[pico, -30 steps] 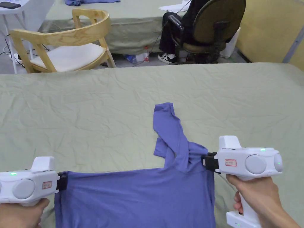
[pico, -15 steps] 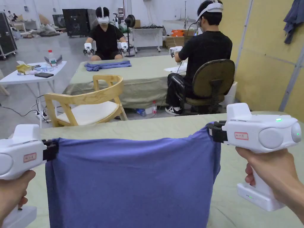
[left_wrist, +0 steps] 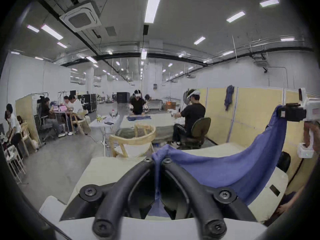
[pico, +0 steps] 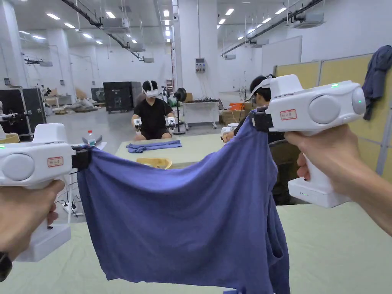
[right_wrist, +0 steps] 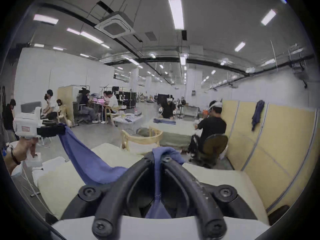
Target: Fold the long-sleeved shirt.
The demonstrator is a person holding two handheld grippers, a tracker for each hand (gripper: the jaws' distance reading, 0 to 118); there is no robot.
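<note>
The shirt (pico: 183,218), blue-violet, hangs in the air above the table (pico: 337,249), stretched as a sheet between the two grippers. The left gripper (pico: 85,157) pinches one upper corner of the cloth; in the left gripper view its jaws are pressed together on a ridge of fabric (left_wrist: 158,164) that rises between them and runs down behind the tips. The right gripper (pico: 255,119) pinches the other upper corner and sits higher than the left, so the top edge of the shirt slopes upward from left to right. In the right gripper view the jaws are likewise closed on a fold of fabric (right_wrist: 158,159) that passes between them. From each grip the cloth sags in a shallow curve toward the other gripper, then falls as a broad panel. The lower hem hangs over the near part of the table; whether it touches the surface cannot be told. A hand (pico: 23,218) holds the left gripper's handle and a hand (pico: 325,157) holds the right one. Beyond the shirt, a seated person (pico: 152,115) faces another table (pico: 191,151) bearing a folded blue cloth (pico: 154,146).
</note>
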